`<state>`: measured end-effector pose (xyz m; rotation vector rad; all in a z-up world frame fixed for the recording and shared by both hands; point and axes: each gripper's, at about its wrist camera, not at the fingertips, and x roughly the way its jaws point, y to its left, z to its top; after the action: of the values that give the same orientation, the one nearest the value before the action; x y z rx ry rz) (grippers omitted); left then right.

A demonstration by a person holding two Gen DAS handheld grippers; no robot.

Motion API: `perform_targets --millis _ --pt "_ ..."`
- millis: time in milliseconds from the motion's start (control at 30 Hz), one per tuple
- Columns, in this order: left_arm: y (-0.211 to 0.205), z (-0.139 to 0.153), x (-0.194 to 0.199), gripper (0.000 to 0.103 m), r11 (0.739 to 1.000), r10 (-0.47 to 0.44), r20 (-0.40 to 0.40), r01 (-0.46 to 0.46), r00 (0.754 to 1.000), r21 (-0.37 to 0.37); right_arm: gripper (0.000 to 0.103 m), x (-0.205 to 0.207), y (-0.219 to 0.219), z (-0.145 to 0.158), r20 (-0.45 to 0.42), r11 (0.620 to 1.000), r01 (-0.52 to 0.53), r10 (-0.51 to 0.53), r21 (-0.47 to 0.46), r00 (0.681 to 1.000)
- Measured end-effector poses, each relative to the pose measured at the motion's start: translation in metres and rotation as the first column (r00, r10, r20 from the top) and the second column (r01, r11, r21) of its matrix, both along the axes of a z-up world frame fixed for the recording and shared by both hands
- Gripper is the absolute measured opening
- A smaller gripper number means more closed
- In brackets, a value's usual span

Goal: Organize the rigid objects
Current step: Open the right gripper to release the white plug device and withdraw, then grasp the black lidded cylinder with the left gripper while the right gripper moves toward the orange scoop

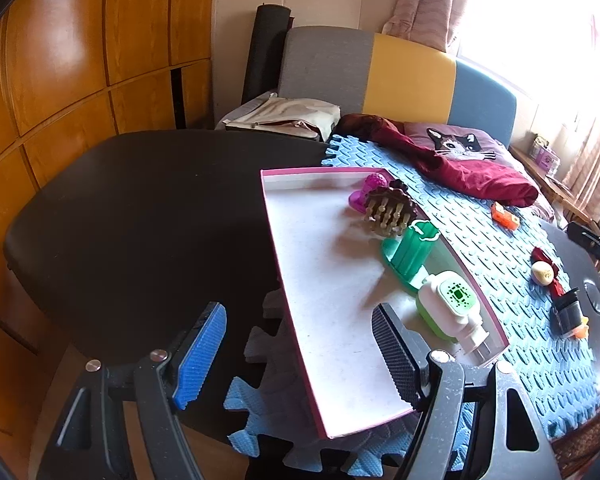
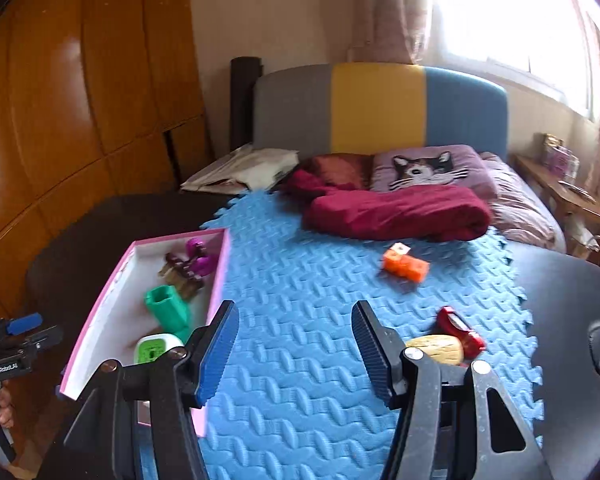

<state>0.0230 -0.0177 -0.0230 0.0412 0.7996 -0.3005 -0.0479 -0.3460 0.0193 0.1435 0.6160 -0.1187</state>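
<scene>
A pink-rimmed white box lies at the left of the blue foam mat. It holds a purple piece, a brown comb, a green cup and a white-and-green device. My left gripper is open above the box's near corner, with nothing gripped. On the mat lie orange blocks, a red piece, a beige oval and a black pot. My right gripper hovers open and empty over the mat, beside the box.
The mat covers part of a black table. Behind it are a bed with a dark red cloth, a cat pillow and a grey, yellow and blue headboard. Wooden cupboards fill the left. A hand holds the left gripper.
</scene>
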Motion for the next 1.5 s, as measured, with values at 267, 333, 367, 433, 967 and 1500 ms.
perform_targets --millis 267,333,367,433,967,1500 --pt "-0.016 0.015 -0.002 0.076 0.998 -0.061 0.036 0.062 0.997 -0.006 0.060 -0.033 -0.071 0.010 0.069 0.970 0.242 -0.241 -0.003 0.968" --pt "-0.022 0.021 -0.003 0.076 0.996 -0.084 0.049 0.084 0.995 -0.007 0.060 -0.045 -0.088 0.011 0.093 0.952 0.304 -0.305 0.026 0.948" --pt "-0.026 0.024 -0.002 0.076 0.995 -0.098 0.057 0.099 0.994 -0.005 0.060 -0.051 -0.095 0.012 0.105 0.943 0.331 -0.334 0.041 0.937" --pt "-0.038 0.030 -0.001 0.076 0.991 -0.134 0.066 0.135 0.989 -0.004 0.060 -0.065 -0.109 0.013 0.131 0.923 0.381 -0.385 0.061 0.913" --pt "-0.210 0.012 -0.013 0.062 0.787 -0.617 -0.115 0.609 0.778 -0.100 0.060 -0.112 -0.169 -0.012 0.159 0.808 0.499 -0.563 0.313 0.811" --pt "-0.351 -0.034 -0.032 0.067 0.709 -0.705 -0.364 0.612 0.608 -0.352 0.061 -0.118 -0.181 -0.020 0.138 0.780 0.471 -0.564 0.412 0.814"
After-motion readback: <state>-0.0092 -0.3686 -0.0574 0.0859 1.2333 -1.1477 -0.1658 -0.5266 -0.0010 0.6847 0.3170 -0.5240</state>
